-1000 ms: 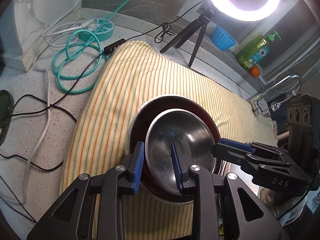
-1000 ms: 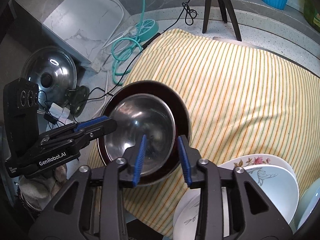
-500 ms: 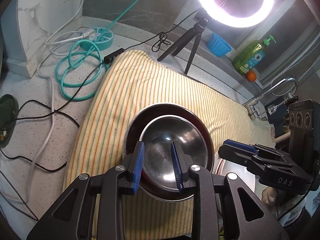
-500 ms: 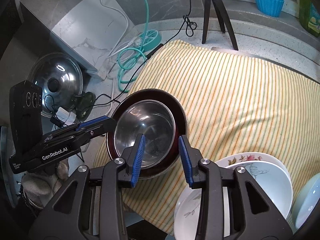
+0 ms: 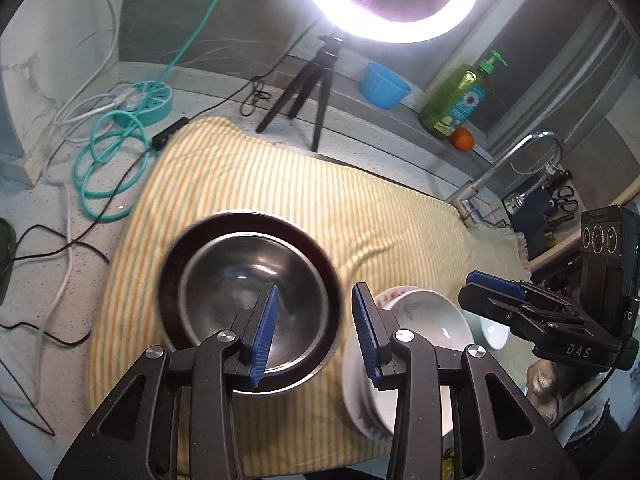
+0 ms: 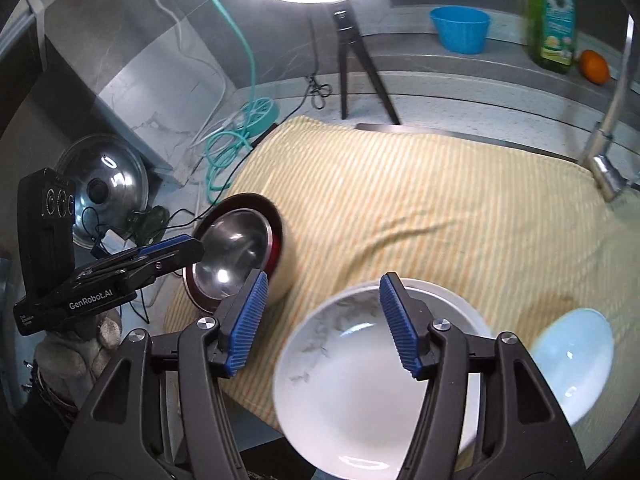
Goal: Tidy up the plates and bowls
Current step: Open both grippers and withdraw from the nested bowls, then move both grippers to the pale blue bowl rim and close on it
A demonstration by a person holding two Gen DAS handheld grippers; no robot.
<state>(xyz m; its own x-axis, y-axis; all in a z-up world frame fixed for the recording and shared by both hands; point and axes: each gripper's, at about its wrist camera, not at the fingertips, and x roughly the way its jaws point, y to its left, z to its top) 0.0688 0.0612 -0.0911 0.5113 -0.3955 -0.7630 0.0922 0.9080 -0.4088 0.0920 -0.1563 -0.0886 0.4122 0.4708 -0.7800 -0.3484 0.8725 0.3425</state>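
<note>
My left hand-held gripper (image 5: 314, 326) & right hand-held gripper (image 6: 324, 322) both just opened, nothing held. Steel bowl (image 5: 250, 296) nested in dark bowl (image 5: 180, 240) at 9 o'clock; white bowls (image 6: 360, 380) overhang desk edge at 6, a bump could tip them.

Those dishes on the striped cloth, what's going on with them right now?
A person is sorting dishes with two hand-held tongs. A steel bowl sits nested in a dark bowl on the striped cloth. Both tongs have just been opening and hold nothing: the left tongs hang over the steel bowl's near rim, and the right tongs hang over a stack of white plates, with a pale blue bowl beside it.
</note>
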